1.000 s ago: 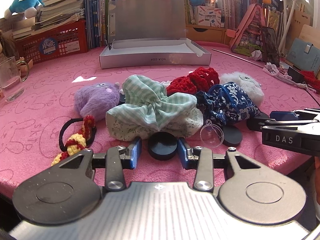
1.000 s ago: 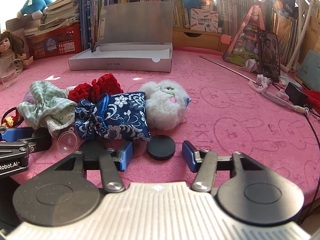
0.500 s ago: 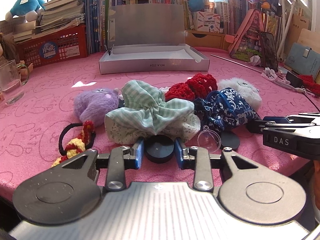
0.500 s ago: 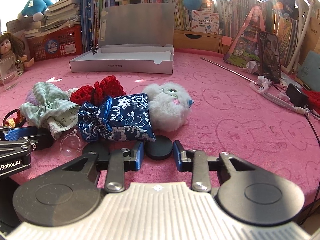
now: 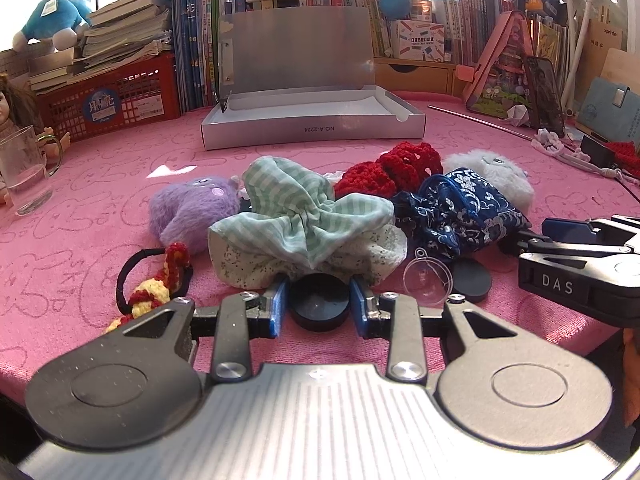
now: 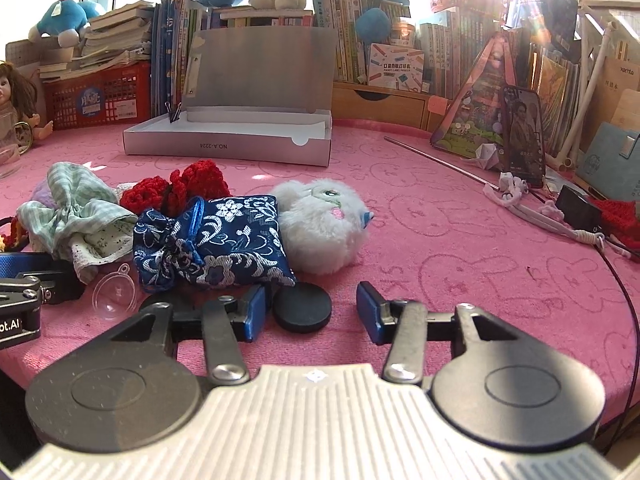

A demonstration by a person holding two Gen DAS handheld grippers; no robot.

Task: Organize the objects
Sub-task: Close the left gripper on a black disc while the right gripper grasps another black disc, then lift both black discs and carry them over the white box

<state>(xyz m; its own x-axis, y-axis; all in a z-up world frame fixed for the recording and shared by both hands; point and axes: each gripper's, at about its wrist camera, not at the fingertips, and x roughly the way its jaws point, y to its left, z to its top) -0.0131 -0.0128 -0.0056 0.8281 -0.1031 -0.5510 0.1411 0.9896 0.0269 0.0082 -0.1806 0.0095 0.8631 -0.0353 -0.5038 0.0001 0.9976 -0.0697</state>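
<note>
My left gripper (image 5: 318, 308) is shut on a flat black disc (image 5: 318, 307) at the pink table's near edge. Just beyond it lies a heap: a green checked pouch (image 5: 304, 220), a purple plush (image 5: 188, 208), red crochet pieces (image 5: 392, 172), a blue floral pouch (image 5: 460, 208) and a white plush (image 5: 492, 172). A clear plastic dome (image 5: 427, 282) rests beside another black disc (image 5: 472, 278). My right gripper (image 6: 312, 312) has its jaws opening. A black disc (image 6: 302, 308) lies between them near the left pad, clear of the right pad. The open silver box (image 5: 312, 130) stands farther back.
A hair tie with yellow-red crochet (image 5: 152, 280) lies at the left. A glass mug (image 5: 24, 168) and red basket (image 5: 112, 100) stand at the far left. Books line the back. A phone (image 6: 524, 132), cords (image 6: 540, 216) and a thin rod (image 6: 440, 160) occupy the right.
The left jaws have closed in onto the black disc. The right jaws closed around their disc half a second ago and now stand wide apart again. Neither hand has shifted.
</note>
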